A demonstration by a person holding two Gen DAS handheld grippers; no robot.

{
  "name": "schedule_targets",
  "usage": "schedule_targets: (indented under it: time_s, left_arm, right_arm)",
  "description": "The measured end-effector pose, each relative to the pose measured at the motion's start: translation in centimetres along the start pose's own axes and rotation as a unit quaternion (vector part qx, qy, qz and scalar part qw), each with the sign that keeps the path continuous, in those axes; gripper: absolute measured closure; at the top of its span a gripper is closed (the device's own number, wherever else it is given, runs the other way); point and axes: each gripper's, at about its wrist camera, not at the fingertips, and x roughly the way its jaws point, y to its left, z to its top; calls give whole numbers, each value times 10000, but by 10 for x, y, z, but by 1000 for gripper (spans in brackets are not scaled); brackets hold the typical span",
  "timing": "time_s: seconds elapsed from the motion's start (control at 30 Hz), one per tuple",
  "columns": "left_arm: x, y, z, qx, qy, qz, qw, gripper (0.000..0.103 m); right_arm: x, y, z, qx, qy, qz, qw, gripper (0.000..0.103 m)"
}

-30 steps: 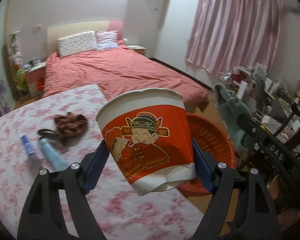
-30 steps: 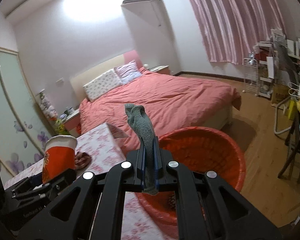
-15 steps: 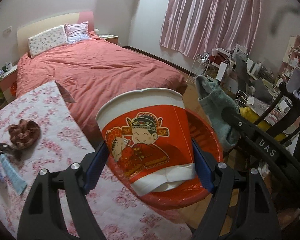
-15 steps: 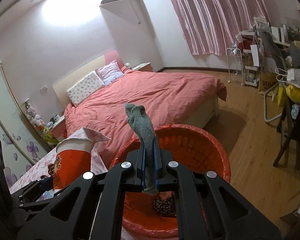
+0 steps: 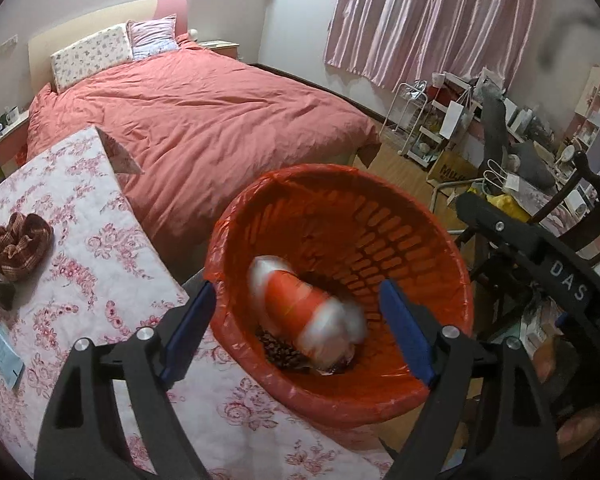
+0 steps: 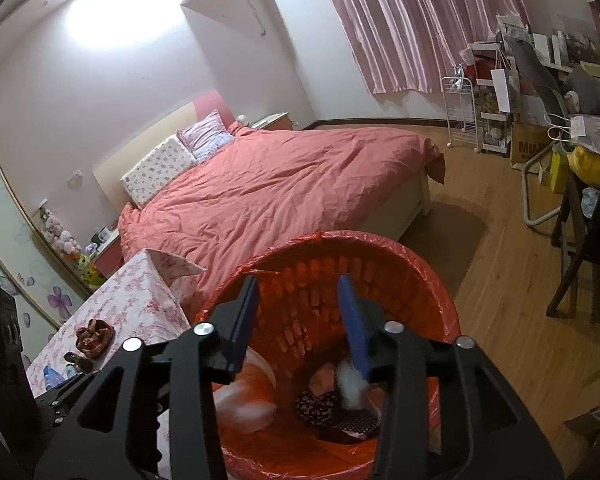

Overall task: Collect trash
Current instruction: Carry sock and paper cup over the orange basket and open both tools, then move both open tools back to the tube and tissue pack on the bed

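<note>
1. Trash first: the red and white paper cup [image 5: 306, 312] is inside the red basket [image 5: 440, 240], motion-blurred, lying tilted on some dark scraps [image 5: 280, 352] at the bottom. In the right wrist view the cup [image 6: 246, 394] shows as a pale blur at the basket's [image 6: 440, 304] lower left.
2. Left gripper [image 5: 298, 332] hangs right over the basket with its blue pads spread wide, and they've just been opening a bit more. Nothing is touching the pads; the cup sits below and between them, clear of both.
3. Right gripper [image 6: 300, 322] is also over the basket, and its jaws have just been opening, now standing partway apart with nothing clamped between them. A blurry grey-white scrap [image 6: 350, 386] sits just under the tip of its right pad, down inside the basket. Too smeared to tell what it is or whether it touches the pad.
4. Basket has a red plastic liner and stands right beside the corner of the floral table [image 5: 100, 248].
5. On the table: a brown scrunchie [image 5: 20, 244] and a light blue tube [image 5: 0, 344] near the left edge.
6. Behind all that there's a bed with a pink duvet [image 5: 204, 120] and pink curtains [image 5: 440, 20].
</note>
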Motion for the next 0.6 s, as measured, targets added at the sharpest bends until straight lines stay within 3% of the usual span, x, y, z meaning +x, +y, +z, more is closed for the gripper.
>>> schedule_targets:
  time_s: [0.37,0.6]
  left_arm:
    - [-21,46,-19,-291,-33,746,9968,17]
    - [-68,105,-42,-705,-321,1582,9844,11]
  right_arm:
    - [4,23,-9,-385,46,-239,9990,23]
    - [8,49,-23,-789,231,-196,9964,17]
